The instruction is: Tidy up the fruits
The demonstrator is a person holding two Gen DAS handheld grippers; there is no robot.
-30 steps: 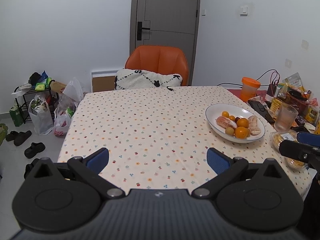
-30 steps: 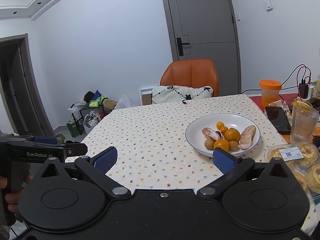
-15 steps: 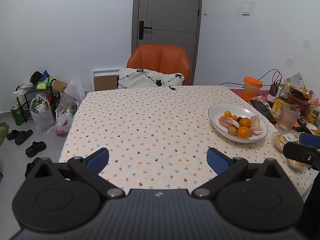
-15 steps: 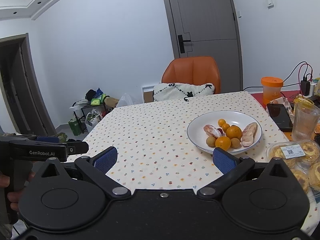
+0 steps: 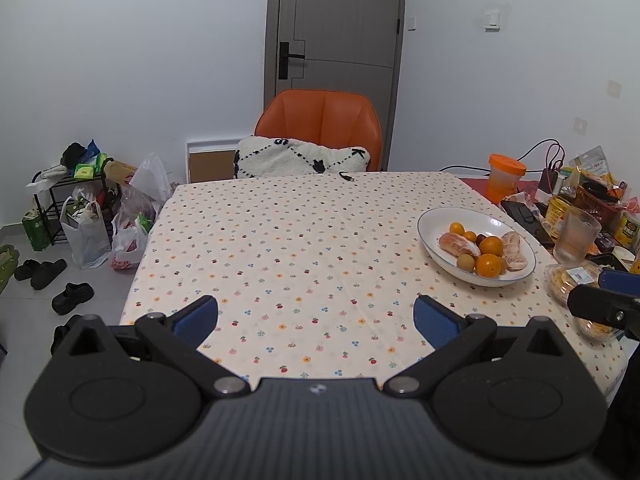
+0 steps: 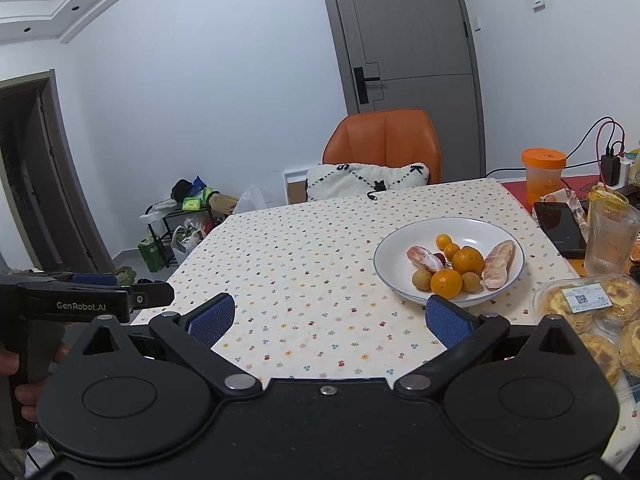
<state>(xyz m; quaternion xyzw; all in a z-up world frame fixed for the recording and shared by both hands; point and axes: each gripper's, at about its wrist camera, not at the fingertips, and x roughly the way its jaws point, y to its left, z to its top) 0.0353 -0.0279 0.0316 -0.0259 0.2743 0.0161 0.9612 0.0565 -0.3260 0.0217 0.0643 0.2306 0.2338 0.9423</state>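
Note:
A white plate (image 5: 432, 220) (image 6: 388, 268) sits on the right side of the dotted tablecloth. It holds several oranges (image 5: 490, 245) (image 6: 467, 260), two peeled citrus pieces (image 5: 458, 244) (image 6: 498, 263) and small brown fruits (image 6: 421, 280). My left gripper (image 5: 316, 316) is open above the near table edge, well left of the plate, with nothing between its fingers. My right gripper (image 6: 328, 316) is open too, and its right fingertip overlaps the plate's near rim in the right wrist view. Each gripper shows at the edge of the other's view.
An orange chair (image 5: 318, 128) with a white cushion stands at the far side. Along the right edge are an orange-lidded cup (image 6: 543, 174), a phone (image 6: 560, 228), a ribbed glass (image 6: 610, 240) and a box of egg tarts (image 6: 592, 312). Bags and shoes (image 5: 72, 256) lie on the floor to the left.
Both grippers have drawn back and up slightly from the table; the plate looks a little farther off. Both stay open and the fruit has not moved.

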